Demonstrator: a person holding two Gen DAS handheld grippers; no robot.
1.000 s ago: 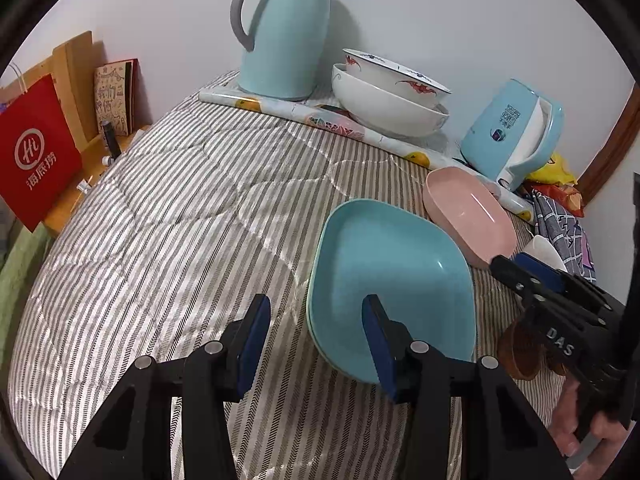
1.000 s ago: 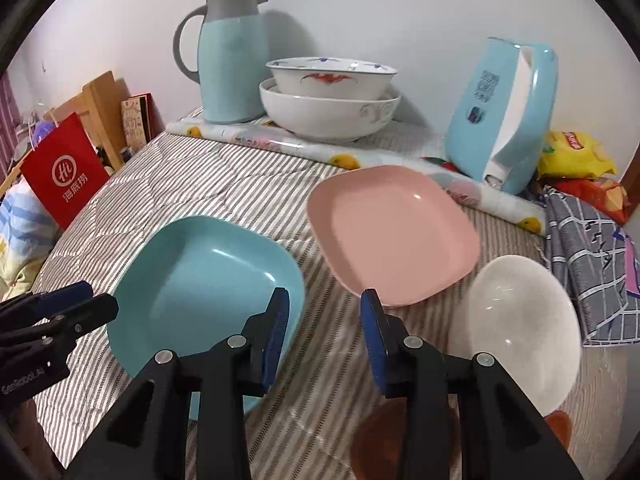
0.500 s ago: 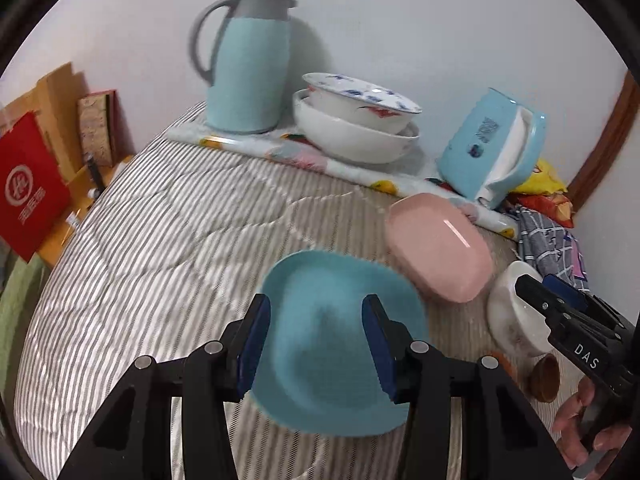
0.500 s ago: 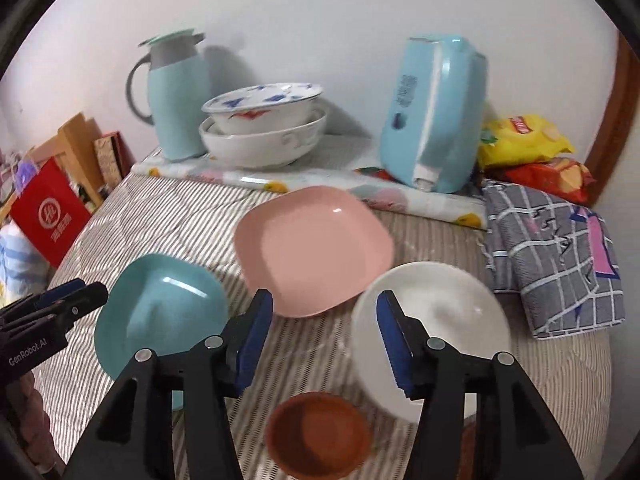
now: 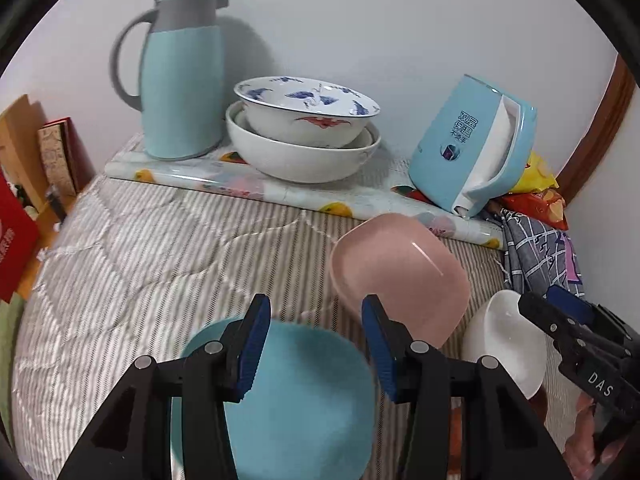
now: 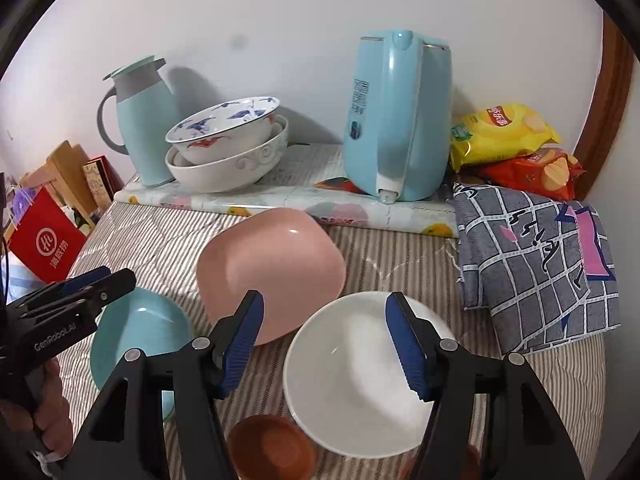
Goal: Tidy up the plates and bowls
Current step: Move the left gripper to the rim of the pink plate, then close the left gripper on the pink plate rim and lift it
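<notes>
A teal square plate lies on the striped quilt, right under my left gripper, which is open and empty above it. Beyond it rests a pink square plate, with a white bowl to its right. My right gripper hovers over that white bowl; its jaws are opening and the pads touch nothing. A small brown bowl sits at the near edge. In the right wrist view the pink plate is ahead and the teal plate lies left, under the left gripper.
Two stacked white bowls, a teal thermos jug and a blue kettle stand along the back wall on a rolled patterned sheet. Snack bags and a checked cloth lie right. A red bag stands left.
Both grippers have moved right and risen a little. The teal plate has slid under the left gripper in view. The right gripper's jaws have widened and now frame the white bowl.
</notes>
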